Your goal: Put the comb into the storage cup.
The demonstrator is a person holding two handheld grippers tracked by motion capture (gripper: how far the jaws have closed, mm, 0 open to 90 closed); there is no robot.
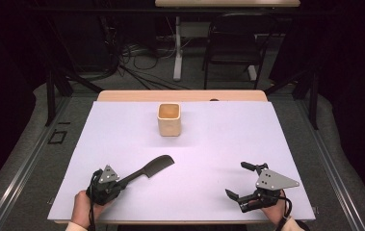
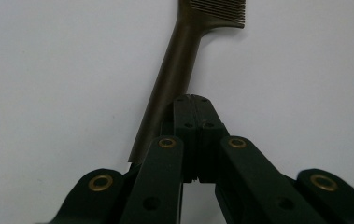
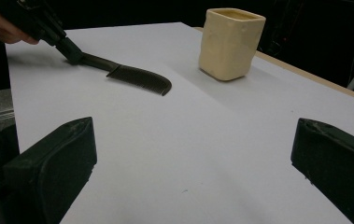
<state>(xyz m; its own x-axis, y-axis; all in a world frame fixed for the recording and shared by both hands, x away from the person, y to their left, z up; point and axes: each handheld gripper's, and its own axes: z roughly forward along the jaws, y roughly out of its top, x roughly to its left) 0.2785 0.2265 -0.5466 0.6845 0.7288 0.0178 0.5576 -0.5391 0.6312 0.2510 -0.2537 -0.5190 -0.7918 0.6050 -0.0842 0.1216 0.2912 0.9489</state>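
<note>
On the table (image 1: 209, 159), left gripper (image 1: 121, 183) clamps the comb (image 1: 153, 167) by its handle; right gripper (image 1: 243, 179) rests, jaws spread, cup (image 1: 169, 120) beyond.

One dark comb (image 1: 153, 168) lies on the white table (image 1: 209, 144), nearer the person than the one cream cup (image 1: 169, 119). Two grippers, the left gripper (image 1: 122, 183) and the right gripper (image 1: 235, 180), sit nearer than the cup too.

black jaws | brass rivets | grey three-cornered plates | black cables
</note>
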